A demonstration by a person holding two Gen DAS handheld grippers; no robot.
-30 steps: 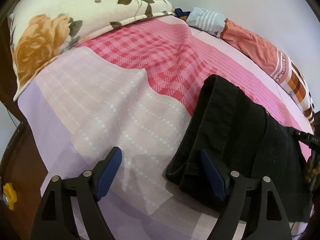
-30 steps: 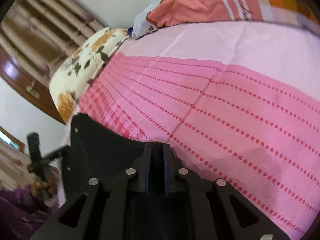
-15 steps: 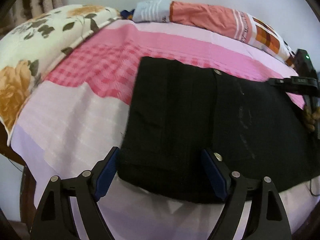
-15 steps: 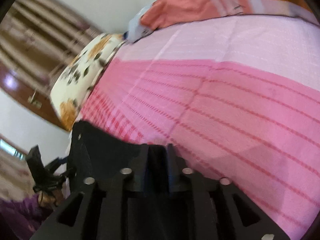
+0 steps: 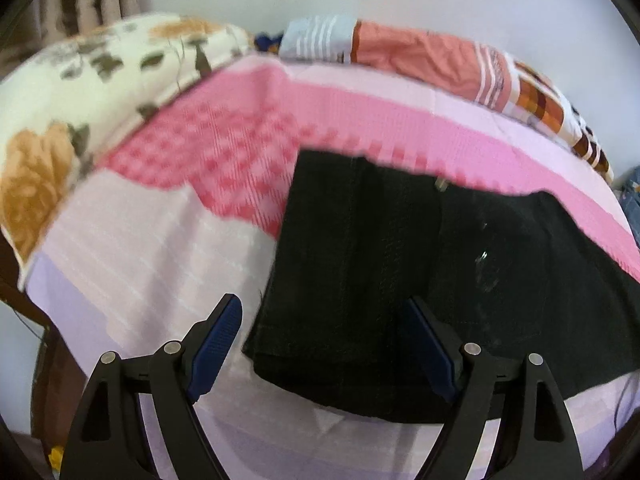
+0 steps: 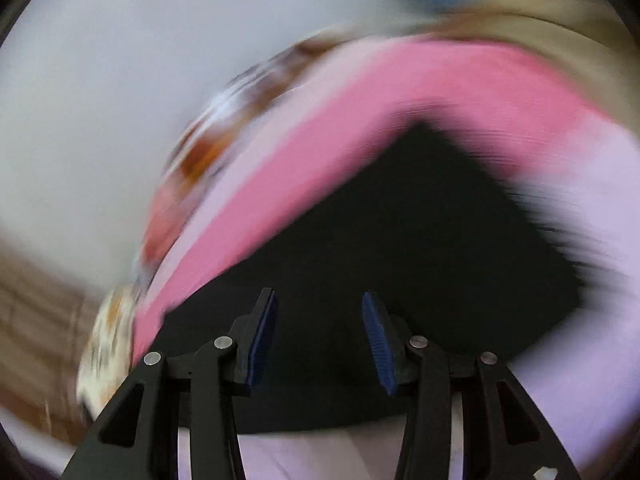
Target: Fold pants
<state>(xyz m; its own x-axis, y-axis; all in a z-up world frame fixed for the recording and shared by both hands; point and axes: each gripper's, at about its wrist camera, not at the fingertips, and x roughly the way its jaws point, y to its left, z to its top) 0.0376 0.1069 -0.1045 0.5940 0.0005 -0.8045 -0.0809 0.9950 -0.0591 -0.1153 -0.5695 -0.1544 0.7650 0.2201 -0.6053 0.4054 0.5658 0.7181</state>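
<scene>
Black pants [image 5: 400, 260] lie folded flat on the pink and lilac bedsheet [image 5: 160, 240]. Their near left corner sits between the fingers of my left gripper [image 5: 322, 304], which hovers open above the cloth with its blue pads [image 5: 216, 340] apart from it. The right wrist view is heavily blurred. In it the pants [image 6: 400, 220] show as a dark slab, and my right gripper [image 6: 318, 296] stands open over their near edge with nothing pinched between the pads.
A floral pillow [image 5: 80, 92] lies at the bed's far left. A folded orange striped blanket [image 5: 420, 56] runs along the wall behind. The dark wooden bed frame [image 5: 16, 288] shows at the left edge, with a curtain [image 5: 92, 0] above.
The right gripper went from shut to open, letting go of the pants, and swung quickly. The left gripper stayed open and shifted so the pants' corner now lies between its fingers.
</scene>
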